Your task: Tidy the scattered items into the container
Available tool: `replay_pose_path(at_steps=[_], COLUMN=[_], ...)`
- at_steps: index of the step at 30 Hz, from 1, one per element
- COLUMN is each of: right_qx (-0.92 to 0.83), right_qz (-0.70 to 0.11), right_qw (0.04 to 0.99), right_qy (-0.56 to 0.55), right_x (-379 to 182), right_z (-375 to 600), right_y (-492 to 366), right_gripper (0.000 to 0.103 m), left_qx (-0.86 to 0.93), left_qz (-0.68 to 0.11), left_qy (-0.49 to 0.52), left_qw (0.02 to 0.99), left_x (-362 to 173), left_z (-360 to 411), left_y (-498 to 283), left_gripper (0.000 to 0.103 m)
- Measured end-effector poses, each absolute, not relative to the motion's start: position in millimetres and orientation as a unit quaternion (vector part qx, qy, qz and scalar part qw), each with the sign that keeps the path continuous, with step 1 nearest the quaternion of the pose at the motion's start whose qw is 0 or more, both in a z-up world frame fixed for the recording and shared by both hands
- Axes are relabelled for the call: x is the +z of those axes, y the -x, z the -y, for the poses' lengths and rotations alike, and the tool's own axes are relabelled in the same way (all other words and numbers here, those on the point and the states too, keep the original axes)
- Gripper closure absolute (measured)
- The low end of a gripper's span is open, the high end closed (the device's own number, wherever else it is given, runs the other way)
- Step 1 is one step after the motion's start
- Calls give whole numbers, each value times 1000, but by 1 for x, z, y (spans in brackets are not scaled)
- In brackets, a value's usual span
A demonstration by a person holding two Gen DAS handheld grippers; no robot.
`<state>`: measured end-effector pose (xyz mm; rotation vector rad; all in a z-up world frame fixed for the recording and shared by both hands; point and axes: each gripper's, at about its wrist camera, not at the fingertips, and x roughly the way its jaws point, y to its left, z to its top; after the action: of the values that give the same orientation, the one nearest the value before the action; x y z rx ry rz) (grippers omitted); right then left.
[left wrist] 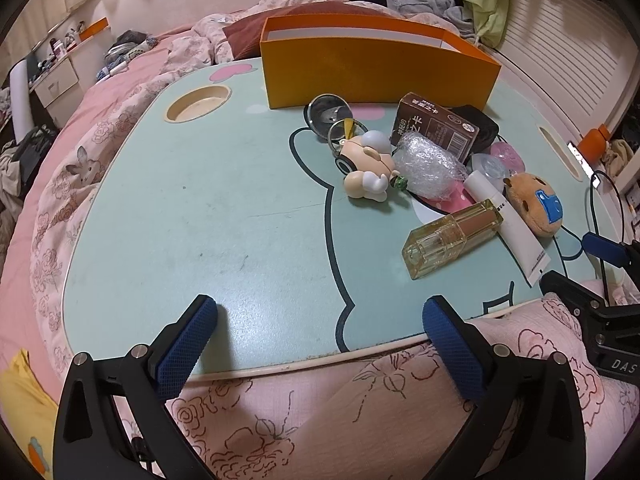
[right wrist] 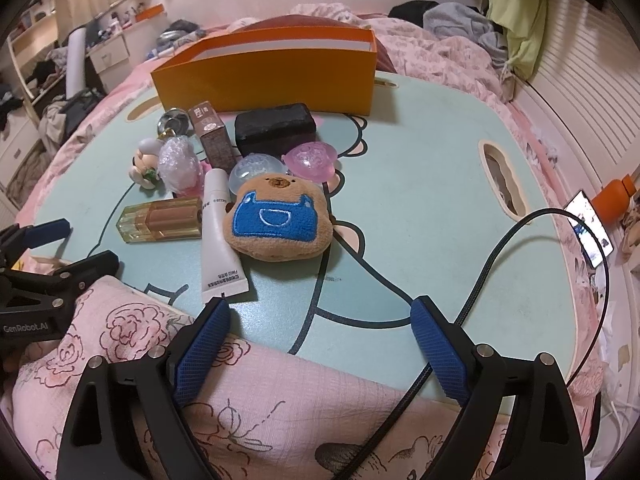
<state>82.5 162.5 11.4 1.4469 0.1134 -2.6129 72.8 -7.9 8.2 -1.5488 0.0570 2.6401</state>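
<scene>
Right claw (right wrist: 320, 320) wide open, empty, at worktop (right wrist: 420, 220) near edge; bear plush (right wrist: 276, 216) just ahead, nearer than left claw (left wrist: 320, 316), also open, empty.

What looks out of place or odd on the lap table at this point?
A black braided cable loops across the table's right side and runs under the open right gripper, where it could snag. The items are still heaped unsorted in front of the orange box; the white tube lies partly under the bear plush. No spill or damage shows.
</scene>
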Motion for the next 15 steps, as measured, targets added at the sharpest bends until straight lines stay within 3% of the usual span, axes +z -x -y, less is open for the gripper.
replay_pose_path(at_steps=[15], right_qx=[-870], right_qz=[-38], right_qw=[74], right_qy=[-485], right_x=[8], right_z=[-162], right_y=[-77], right_gripper=[9], left_qx=[861], left_qz=[-17], left_qy=[508], left_qw=[33], left_x=[6], left_z=[9], left_y=[-73], left_gripper=[1])
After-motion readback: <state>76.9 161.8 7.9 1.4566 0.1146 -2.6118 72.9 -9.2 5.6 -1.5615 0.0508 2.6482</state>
